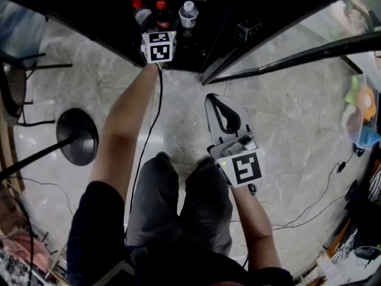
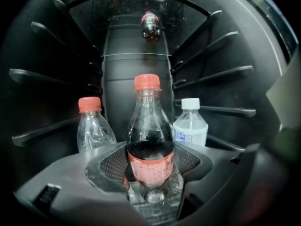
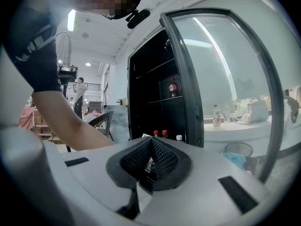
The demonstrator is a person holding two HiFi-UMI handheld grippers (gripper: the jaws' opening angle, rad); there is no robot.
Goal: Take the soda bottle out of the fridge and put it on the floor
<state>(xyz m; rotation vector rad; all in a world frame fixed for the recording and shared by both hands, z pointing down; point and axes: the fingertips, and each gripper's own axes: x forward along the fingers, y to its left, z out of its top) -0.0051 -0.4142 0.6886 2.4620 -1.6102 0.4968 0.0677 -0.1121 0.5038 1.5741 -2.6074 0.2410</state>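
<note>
L claw (image 2: 149,163) is reaching into the fridge (image 2: 221,72), pads pressing both sides of the soda bottle (image 2: 149,135) at the label band. The bottle's standing upright on the bottom shelf, red cap, approx half full of dark soda. I'm judging it light-ish: thin plastic that'll be giving under a hard squeeze, prob slick if cold, liquid sloshing. The label band is looking like the right hold, since the neck's too narrow.

It's tight in there. There's a clear red-cap bottle (image 2: 94,128) just beside on the left and a white-cap bottle (image 2: 190,126) on the right, so pulling straight back is looking safest.

R claw (image 3: 150,149) is pinched together, carrying nothing. The floor (image 1: 286,124) by the open door (image 1: 297,55) is offering room, w/ the cable (image 1: 149,130) nearby.
</note>
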